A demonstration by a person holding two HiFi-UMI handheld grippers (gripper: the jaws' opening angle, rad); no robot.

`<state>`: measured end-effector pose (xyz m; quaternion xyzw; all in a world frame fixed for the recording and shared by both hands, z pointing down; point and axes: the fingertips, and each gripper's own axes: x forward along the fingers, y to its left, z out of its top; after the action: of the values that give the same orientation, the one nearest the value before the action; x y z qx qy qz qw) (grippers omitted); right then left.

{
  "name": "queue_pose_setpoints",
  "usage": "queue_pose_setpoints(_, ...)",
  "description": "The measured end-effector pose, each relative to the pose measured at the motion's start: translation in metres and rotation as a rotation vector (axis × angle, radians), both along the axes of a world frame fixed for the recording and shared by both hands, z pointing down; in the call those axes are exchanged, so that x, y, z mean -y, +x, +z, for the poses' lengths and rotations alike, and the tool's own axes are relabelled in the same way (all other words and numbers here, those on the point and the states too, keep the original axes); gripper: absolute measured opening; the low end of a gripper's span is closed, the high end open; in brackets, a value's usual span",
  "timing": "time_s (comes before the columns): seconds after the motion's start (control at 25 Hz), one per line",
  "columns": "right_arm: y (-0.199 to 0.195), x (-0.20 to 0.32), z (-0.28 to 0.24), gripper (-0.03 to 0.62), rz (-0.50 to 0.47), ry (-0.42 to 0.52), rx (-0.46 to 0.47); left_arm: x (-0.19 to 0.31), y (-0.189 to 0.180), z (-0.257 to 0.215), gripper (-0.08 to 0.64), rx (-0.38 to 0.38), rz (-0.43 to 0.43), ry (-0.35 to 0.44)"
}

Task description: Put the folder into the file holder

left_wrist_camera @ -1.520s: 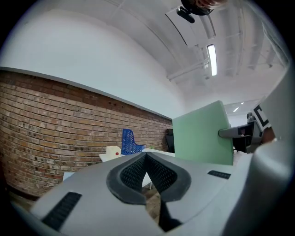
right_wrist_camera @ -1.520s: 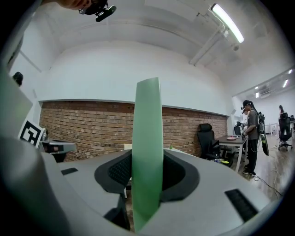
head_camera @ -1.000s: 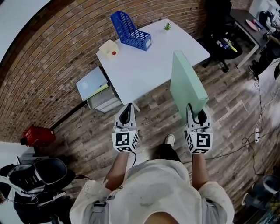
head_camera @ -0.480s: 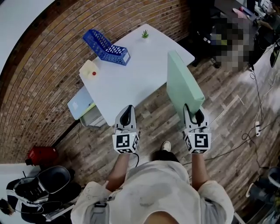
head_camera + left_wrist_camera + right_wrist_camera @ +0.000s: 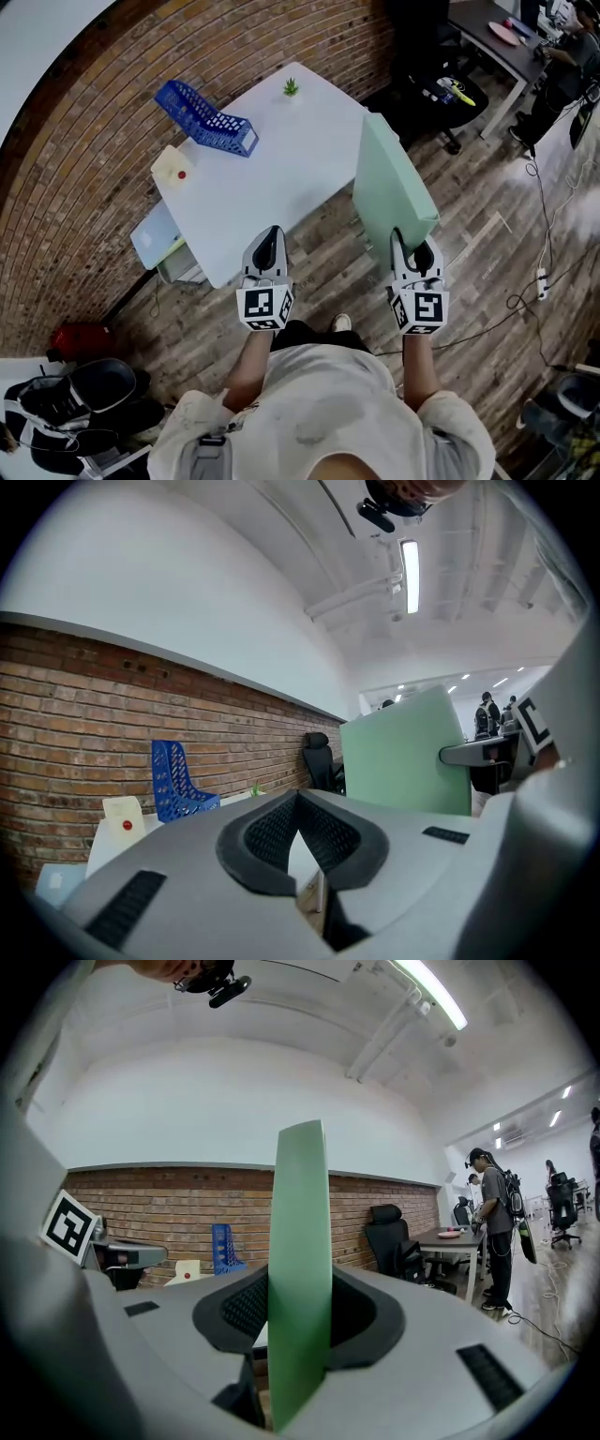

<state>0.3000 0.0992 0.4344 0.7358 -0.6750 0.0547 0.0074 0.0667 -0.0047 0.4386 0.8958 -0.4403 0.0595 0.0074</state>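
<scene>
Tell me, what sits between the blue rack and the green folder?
Only bare white table top, seen in the head view. The blue rack stands on it; the right tongs grip the green folder.

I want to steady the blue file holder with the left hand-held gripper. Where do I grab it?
Probably the file holder by its tall back wall's top edge, from above, the left hand-held gripper straddling the thin mesh. It stands upright on the table, and that leaves its low open front free for the folder.
</scene>
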Motion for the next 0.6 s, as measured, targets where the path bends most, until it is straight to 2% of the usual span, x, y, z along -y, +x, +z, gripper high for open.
queue_pose_setpoints(0.2, 0.006, 0.011, 0.000, 0.164, -0.018, 0.006, 0.001, 0.004, 0.007, 0.006, 0.014, 0.000, -0.013, -0.009)
queue_pose_setpoints(0.6, 0.010, 0.065, -0.012, 0.164, -0.010, 0.044, -0.045, 0.065, -0.009, 0.006, 0.014, -0.028, -0.066, 0.014)
